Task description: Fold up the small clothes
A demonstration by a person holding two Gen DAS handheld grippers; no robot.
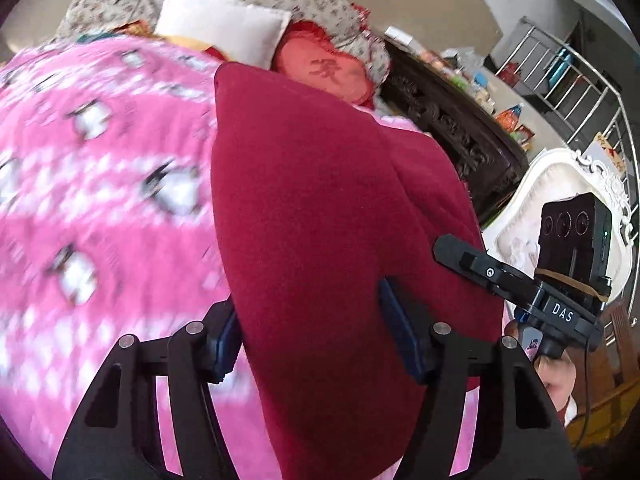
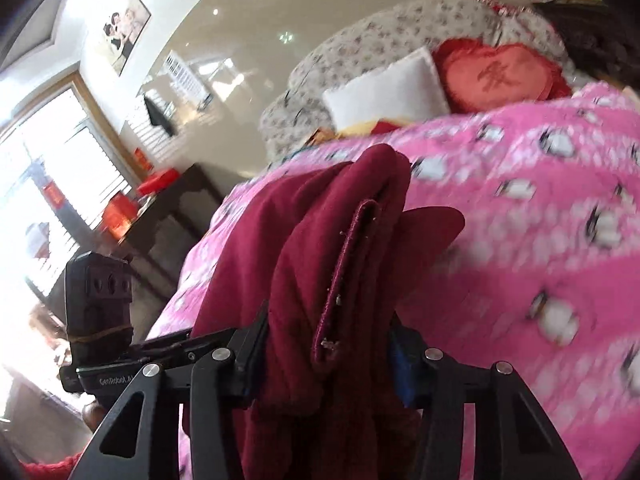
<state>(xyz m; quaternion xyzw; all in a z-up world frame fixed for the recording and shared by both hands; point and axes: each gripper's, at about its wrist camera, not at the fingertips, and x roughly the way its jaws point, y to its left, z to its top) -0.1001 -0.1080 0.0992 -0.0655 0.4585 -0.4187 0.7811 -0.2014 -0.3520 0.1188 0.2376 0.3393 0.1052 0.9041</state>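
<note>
A dark red garment (image 1: 320,208) hangs stretched above the pink bedspread (image 1: 100,184). My left gripper (image 1: 316,344) is shut on one end of it; the cloth fills the space between its blue pads. My right gripper (image 2: 324,344) is shut on the other end, where the red garment (image 2: 328,248) is bunched in folds with a hem edge showing. The right gripper (image 1: 496,272) also shows in the left wrist view, at the garment's right edge. The left gripper's body (image 2: 100,320) shows at the left of the right wrist view.
The pink bedspread (image 2: 540,208) with a penguin print covers the bed. A white pillow (image 1: 224,24) and a red heart cushion (image 1: 324,72) lie at the headboard. A dark carved cabinet (image 1: 452,120) and a white chair (image 1: 560,200) stand at the right.
</note>
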